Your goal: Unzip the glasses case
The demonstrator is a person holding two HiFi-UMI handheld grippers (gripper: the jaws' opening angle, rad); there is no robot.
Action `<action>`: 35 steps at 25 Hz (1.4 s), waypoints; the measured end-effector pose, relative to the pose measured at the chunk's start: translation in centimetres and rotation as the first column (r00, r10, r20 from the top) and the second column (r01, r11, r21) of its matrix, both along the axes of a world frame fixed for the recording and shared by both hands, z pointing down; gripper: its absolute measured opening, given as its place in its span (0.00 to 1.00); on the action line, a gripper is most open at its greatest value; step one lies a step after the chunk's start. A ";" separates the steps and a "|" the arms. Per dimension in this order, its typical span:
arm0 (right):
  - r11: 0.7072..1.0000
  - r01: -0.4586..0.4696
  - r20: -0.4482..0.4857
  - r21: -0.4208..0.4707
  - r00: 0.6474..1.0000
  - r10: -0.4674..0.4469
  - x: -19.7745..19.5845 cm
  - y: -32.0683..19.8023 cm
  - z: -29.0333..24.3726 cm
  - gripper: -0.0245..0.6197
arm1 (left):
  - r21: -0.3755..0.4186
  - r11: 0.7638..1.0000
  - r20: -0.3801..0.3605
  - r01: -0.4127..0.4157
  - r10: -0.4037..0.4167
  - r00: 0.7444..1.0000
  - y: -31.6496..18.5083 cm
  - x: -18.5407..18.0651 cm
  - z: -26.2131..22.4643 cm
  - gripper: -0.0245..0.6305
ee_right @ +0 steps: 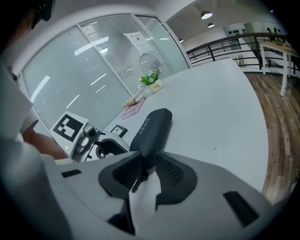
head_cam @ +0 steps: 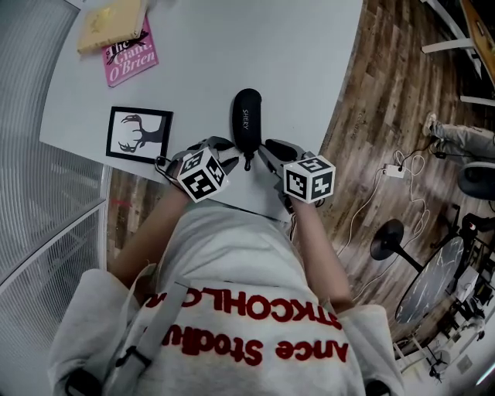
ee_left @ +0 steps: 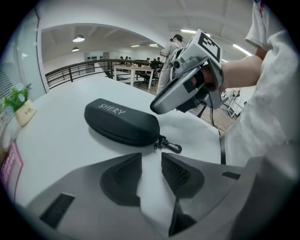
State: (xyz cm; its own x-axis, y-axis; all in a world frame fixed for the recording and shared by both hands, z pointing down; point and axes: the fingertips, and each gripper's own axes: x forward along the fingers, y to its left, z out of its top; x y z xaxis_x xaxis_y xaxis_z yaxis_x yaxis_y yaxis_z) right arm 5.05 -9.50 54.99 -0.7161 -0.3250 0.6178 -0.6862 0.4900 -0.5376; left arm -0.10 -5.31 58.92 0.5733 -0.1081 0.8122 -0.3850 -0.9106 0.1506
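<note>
A black zipped glasses case (head_cam: 247, 116) lies lengthwise on the white table (head_cam: 309, 62), right in front of me. Its metal pull clip (head_cam: 247, 161) hangs off the near end. My left gripper (head_cam: 227, 153) stands open just left of that end, and in the left gripper view the case (ee_left: 122, 123) and clip (ee_left: 168, 145) lie a little ahead of its empty jaws (ee_left: 151, 157). My right gripper (ee_right: 148, 159) comes in from the right. The case's near end (ee_right: 152, 129) and the clip (ee_right: 136, 180) sit between its jaws, with white table showing beside the clip.
A framed deer picture (head_cam: 139, 133) lies left of the case, with a pink book (head_cam: 130, 52) and a yellow book (head_cam: 112, 23) further back. The table's curved edge runs close on the right, above wooden floor (head_cam: 371, 116). A small potted plant (ee_right: 151, 77) stands at the far end.
</note>
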 end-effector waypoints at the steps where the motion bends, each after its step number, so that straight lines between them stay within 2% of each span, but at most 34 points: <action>1: 1.000 -0.001 -0.005 0.012 1.000 0.001 0.3 -0.2 -0.3 0.20 | -0.010 1.000 -0.001 0.025 -0.025 1.000 0.1 -0.6 0.0 0.23; 3: 0.999 -0.005 -0.011 0.050 1.000 0.006 0.9 -0.8 -1.2 0.20 | -0.022 0.996 -0.011 0.084 -0.085 0.996 0.2 -1.7 -0.3 0.27; 5: 0.993 -0.014 -0.012 0.117 1.000 0.015 1.6 -1.4 -2.7 0.19 | 0.007 0.986 -0.048 0.166 -0.166 0.985 -0.6 -2.9 -1.4 0.27; 8: 0.963 -0.021 -0.010 0.268 1.000 0.024 2.4 -2.7 -6.0 0.14 | 0.117 0.944 -0.160 0.308 -0.288 0.944 -3.2 -4.2 -5.2 0.22; 10: 0.928 -0.022 -0.016 0.372 0.999 0.030 2.7 -3.5 -8.6 0.10 | 0.200 0.899 -0.253 0.390 -0.338 0.907 -5.0 -4.8 -8.8 0.09; 11: 0.909 -0.025 -0.018 0.417 0.999 0.036 2.8 -4.0 -9.9 0.09 | 0.228 0.873 -0.307 0.430 -0.355 0.883 -5.9 -5.0 -10.8 0.05; 14: 0.849 -0.041 -0.013 0.527 0.998 0.056 3.0 -5.1 -13.8 0.07 | 0.255 0.796 -0.482 0.549 -0.388 0.786 -7.9 -5.7 -16.8 0.05; 17: 0.784 -0.067 0.015 0.618 0.997 0.074 3.3 -5.9 -18.1 0.06 | 0.291 0.699 -0.602 0.653 -0.397 0.693 -9.3 -6.9 -22.5 0.05; 20: 0.715 -0.120 0.068 0.688 0.992 0.102 3.9 -6.3 -22.6 0.06 | 0.341 0.607 -0.672 0.718 -0.377 0.638 -9.9 -7.8 -27.5 0.05; 22: 0.670 -0.162 0.106 0.724 0.987 0.123 4.5 -6.4 -25.4 0.06 | 0.358 0.561 -0.705 0.746 -0.362 0.610 -9.9 -8.2 -30.2 0.05; 24: 0.632 -0.188 0.130 0.752 0.982 0.138 4.8 -6.3 -27.5 0.06 | 0.367 0.527 -0.727 0.767 -0.351 0.590 -9.8 -8.6 -32.3 0.05; 28: 0.591 -0.229 0.168 0.774 0.973 0.157 5.2 -6.0 -29.9 0.06 | 0.391 0.478 -0.745 0.786 -0.337 0.575 -9.3 -9.3 -34.6 0.05; 31: 0.562 -0.247 0.180 0.789 0.968 0.173 5.5 -5.5 -31.0 0.06 | 0.391 0.462 -0.756 0.796 -0.332 0.564 -8.8 -9.5 -35.4 0.05; 35: 0.535 -0.263 0.196 0.803 0.964 0.181 5.7 -4.9 -32.1 0.06 | 0.384 0.456 -0.764 0.803 -0.332 0.554 -8.4 -9.7 -35.7 0.05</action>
